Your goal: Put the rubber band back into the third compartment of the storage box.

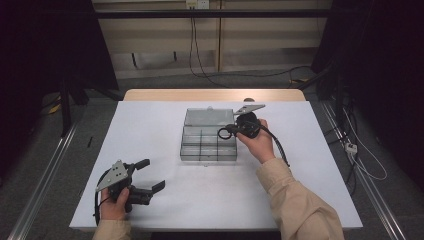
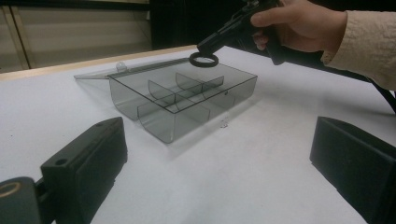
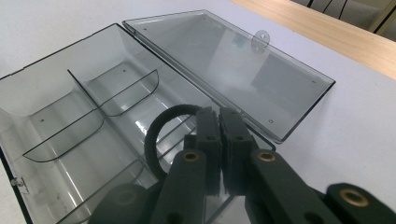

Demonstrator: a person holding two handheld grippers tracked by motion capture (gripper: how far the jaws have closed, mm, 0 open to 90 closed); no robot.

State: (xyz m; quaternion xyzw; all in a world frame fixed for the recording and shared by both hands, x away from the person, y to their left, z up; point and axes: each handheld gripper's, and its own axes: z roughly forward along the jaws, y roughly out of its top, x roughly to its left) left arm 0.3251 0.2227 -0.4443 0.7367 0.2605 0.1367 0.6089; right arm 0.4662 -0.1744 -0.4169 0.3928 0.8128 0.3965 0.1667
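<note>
A small black rubber-like ring (image 3: 161, 135) is being gripped by the right claw (image 1: 234, 131), whose jaws are clenched on one side of the ring, as is seen in the right gripper view. The ring is being held in the air over the right edge of a transparent grey plastic organizer box (image 1: 207, 141) with curved inner dividers, near its back compartments; it is not touching the box yet. The box is lying in the middle of the white-covered table (image 1: 165, 200), and its clear hinged lid (image 3: 243, 60) is lying flat and fully open behind it, so the opening step is judged to be finished already. All compartments that are visible are being seen as empty, so the placing of the ring is judged as the step in hand and not yet done: the ring is probably meant to be lowered into one compartment and released, and the closing of the lid is perhaps remaining after that. The left claw (image 1: 150, 175) is being held low at the front left of the table, well apart from the box, with its jaws spread wide and nothing between them.
</note>
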